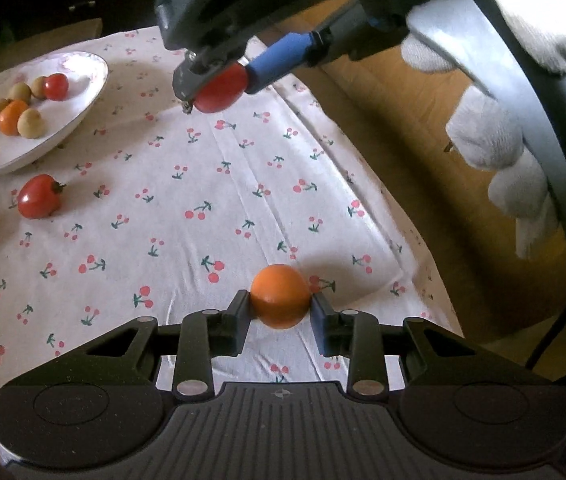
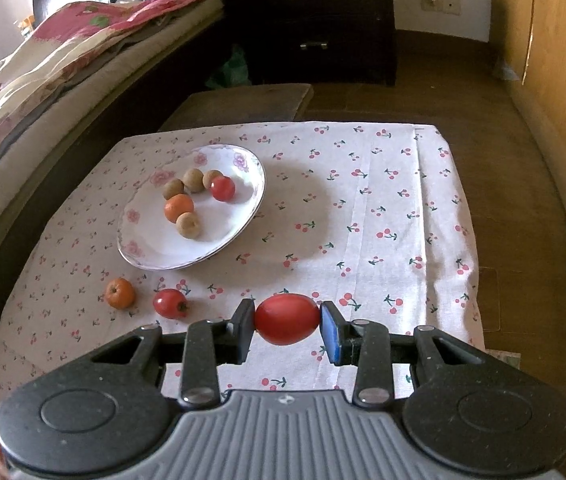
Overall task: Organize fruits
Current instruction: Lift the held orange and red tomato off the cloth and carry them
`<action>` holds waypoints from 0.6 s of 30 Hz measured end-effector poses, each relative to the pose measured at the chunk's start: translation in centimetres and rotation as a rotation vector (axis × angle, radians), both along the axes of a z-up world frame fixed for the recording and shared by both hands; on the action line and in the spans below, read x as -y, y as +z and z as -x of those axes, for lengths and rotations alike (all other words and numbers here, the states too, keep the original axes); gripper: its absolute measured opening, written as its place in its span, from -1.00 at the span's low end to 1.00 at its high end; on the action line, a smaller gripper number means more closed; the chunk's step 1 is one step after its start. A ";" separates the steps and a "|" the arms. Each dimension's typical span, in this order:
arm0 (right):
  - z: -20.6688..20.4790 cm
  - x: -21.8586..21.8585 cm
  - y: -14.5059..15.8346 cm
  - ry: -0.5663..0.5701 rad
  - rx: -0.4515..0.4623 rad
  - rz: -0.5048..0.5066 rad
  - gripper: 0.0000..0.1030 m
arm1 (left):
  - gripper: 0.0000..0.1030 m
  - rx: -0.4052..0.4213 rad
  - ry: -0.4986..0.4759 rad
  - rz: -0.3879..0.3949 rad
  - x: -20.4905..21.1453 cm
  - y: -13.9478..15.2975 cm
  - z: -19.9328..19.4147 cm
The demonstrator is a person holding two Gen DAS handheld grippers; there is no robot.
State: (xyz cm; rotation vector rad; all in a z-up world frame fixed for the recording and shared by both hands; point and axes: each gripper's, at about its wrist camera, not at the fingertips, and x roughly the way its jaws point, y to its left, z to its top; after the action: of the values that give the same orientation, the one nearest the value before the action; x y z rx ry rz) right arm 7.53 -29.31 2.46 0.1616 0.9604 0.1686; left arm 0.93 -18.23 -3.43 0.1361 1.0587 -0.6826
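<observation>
Both hands are loaded: the left gripper [image 1: 280,307] has its fingers pinched in on a small orange [image 1: 280,295], low at the centre of the left wrist view, above the cherry-print cloth [image 1: 187,184] on the tabletop. The right gripper [image 2: 287,322] is clamped on an oval red tomato [image 2: 287,319], squeezed end to end, low centre in its own view; from the left camera that tomato [image 1: 221,89] shows near the top centre. The white plate [image 2: 239,220] sits upper left of centre, carrying four brownish round fruits, one orange fruit and one small tomato. Loose on the cloth just below the plate lie another orange [image 2: 120,293] and another red tomato [image 2: 170,303], side by side.
</observation>
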 end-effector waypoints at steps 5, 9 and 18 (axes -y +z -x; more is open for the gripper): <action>0.0 0.1 -0.2 -0.001 -0.007 0.004 -0.30 | -0.21 0.028 0.005 0.013 0.3 -0.2 -0.2; -0.1 0.1 -0.4 -0.001 -0.012 0.007 -0.30 | -0.22 0.056 -0.004 0.015 0.4 -0.3 -0.1; -0.5 -0.7 -0.2 0.014 -0.006 0.009 -0.30 | -0.23 0.071 0.021 0.015 -1.2 0.4 -0.4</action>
State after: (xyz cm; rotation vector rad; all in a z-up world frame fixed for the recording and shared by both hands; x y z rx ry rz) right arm 7.99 -28.59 2.26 0.1473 0.9682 0.1769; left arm 1.36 -17.03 -3.06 0.1352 0.9852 -0.6622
